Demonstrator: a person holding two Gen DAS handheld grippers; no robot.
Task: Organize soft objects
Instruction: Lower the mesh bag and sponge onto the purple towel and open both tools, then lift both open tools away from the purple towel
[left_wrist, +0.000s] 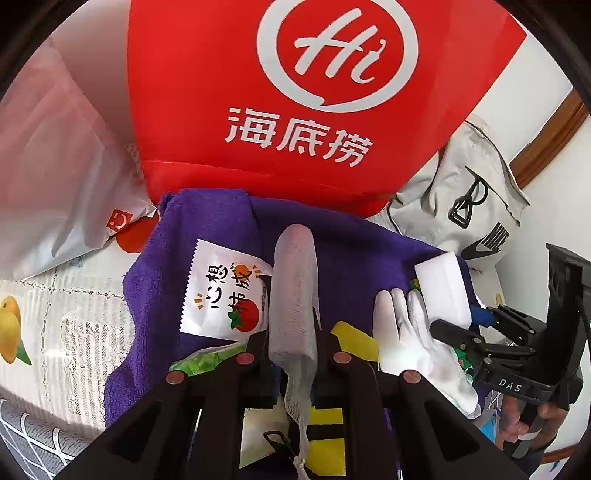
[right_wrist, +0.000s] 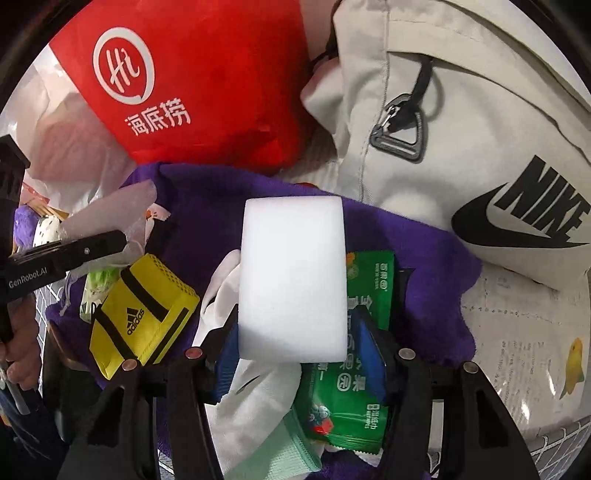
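Note:
My left gripper is shut on a long grey-white mesh pouch that sticks out forward over a purple towel. On the towel lie a white packet with a tomato print, a white glove and a yellow adidas pouch. My right gripper is shut on a white sponge block, its blue pads against the block's sides. Under the block lie the glove and a green packet. In the left wrist view, the right gripper and the sponge are at the right.
A red bag with a white logo stands behind the towel. A grey Nike bag lies at the right, a translucent plastic bag at the left. The white tablecloth has fruit prints. A hand holds the right gripper's handle.

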